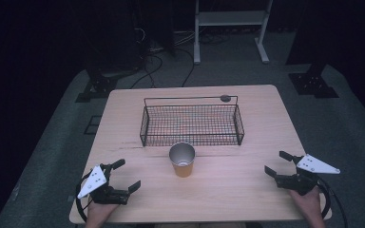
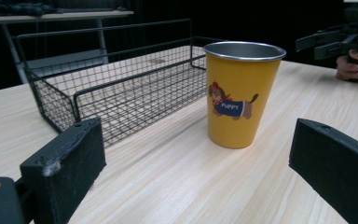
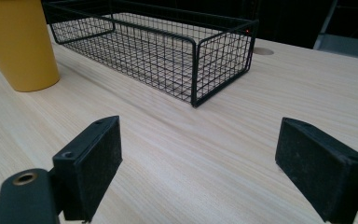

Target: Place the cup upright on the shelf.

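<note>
Cup: a yellow metal cup (image 2: 240, 95) with a puppy picture stands upright on the counter (image 1: 247, 190), just in front of the wire basket (image 1: 192, 124), which looks empty.
How it feels: likely light, hard and a bit slippery.
Where to hold: squeeze its sides near the middle, I think.
Left hand-held gripper (image 1: 122, 175): wide open, holding nothing.
Right hand-held gripper (image 1: 276, 163): wide open, holding nothing.

A pale wood-grain table (image 1: 247, 190) carries an upright yellow cup (image 1: 182, 160) just before a black wire basket (image 1: 192, 124); a small dark disc, perhaps a grommet (image 1: 225, 98), sits near its far edge
</note>
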Motion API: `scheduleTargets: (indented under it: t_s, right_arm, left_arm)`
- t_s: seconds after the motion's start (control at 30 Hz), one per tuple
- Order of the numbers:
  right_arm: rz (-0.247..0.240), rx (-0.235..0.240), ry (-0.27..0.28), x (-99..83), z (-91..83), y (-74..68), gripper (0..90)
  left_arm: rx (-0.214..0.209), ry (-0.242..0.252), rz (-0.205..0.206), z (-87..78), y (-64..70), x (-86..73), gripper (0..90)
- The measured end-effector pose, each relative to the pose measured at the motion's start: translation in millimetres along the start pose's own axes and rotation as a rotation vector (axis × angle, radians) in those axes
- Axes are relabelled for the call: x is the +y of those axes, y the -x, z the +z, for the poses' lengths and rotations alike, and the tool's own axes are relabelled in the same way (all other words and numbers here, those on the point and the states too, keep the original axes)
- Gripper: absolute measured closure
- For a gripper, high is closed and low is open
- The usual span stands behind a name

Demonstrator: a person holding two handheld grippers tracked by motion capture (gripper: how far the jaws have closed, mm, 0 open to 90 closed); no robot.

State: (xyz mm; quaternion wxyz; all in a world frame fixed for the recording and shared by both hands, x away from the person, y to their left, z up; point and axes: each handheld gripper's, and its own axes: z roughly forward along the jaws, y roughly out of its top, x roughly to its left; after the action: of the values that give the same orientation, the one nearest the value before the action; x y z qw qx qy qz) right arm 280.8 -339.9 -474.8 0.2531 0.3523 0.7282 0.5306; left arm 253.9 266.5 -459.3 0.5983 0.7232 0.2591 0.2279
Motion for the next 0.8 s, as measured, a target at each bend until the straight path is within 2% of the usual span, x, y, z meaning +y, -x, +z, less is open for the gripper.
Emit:
scheduleTargets:
  t_s: [0.53,0.8]
  right_arm:
    - [0.015,-0.007,0.003,-0.1,-0.2,1.0,13.5]
    - [0.019,-0.011,0.002,0.0,0.1,0.9,13.5]
  left_arm:
    - [-0.026,0.017,0.005,8.2,3.8,2.7,2.4]
    - [-0.046,0.012,0.016,16.3,8.6,9.2,2.2]
